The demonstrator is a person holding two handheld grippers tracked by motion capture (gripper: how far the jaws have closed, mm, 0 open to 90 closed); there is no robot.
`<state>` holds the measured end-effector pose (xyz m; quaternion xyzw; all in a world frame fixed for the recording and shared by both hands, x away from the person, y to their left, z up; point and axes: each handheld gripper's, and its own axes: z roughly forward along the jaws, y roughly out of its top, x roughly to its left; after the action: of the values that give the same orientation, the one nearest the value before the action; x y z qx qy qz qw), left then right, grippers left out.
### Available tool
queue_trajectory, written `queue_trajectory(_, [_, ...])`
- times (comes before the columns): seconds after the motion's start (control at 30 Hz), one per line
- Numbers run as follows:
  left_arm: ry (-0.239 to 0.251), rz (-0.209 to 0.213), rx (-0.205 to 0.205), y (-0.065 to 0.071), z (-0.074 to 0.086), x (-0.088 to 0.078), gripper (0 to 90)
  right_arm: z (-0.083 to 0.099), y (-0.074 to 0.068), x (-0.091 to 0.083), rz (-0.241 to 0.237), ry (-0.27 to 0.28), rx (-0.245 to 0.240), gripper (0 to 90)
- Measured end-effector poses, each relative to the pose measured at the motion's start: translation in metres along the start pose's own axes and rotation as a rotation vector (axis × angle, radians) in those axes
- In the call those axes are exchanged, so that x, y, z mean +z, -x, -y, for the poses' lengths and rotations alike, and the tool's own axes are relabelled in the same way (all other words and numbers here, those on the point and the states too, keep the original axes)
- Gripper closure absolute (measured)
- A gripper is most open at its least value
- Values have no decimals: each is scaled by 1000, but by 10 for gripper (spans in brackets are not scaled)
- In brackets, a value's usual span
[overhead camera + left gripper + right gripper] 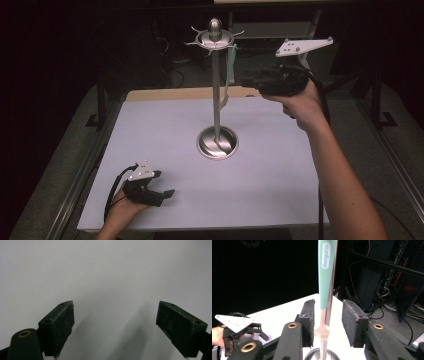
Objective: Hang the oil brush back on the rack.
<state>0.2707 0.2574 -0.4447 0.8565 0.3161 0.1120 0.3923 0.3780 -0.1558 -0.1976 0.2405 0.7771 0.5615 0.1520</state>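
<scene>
Right gripper view is showing my right hand-held gripper standing released around the mint-green utensil, whose handle is hanging upright beside the steel pole, its pale toothed end pointing down between my jaws without either pad pressing on it. From the high view, the utensil is dangling from a hook at the top of the metal stand, which is sitting mid-counter. I am judging the hanging as done, with only backing my jaws away left. My left hand-held gripper is resting near the front-left edge, jaws spread apart over bare surface, grasping nothing.
</scene>
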Motion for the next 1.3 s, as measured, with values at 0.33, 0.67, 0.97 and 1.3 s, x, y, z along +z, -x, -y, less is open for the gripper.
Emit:
queue_trajectory(0.33, [0,-3,2,-1,1,0,146,31,4,-5,44,-31,19,494])
queue_trajectory(0.67, [7,-7,-14,-2,1,2,146,69,12,-8,67,-67,54,423])
queue_trajectory(0.97, [-3,-18,-14,-4,3,0,146,116,17,-9,81,-109,91,395])
queue_trajectory(1.3, [14,-23,-20,-4,3,-2,146,160,15,-16,102,-128,138,358])
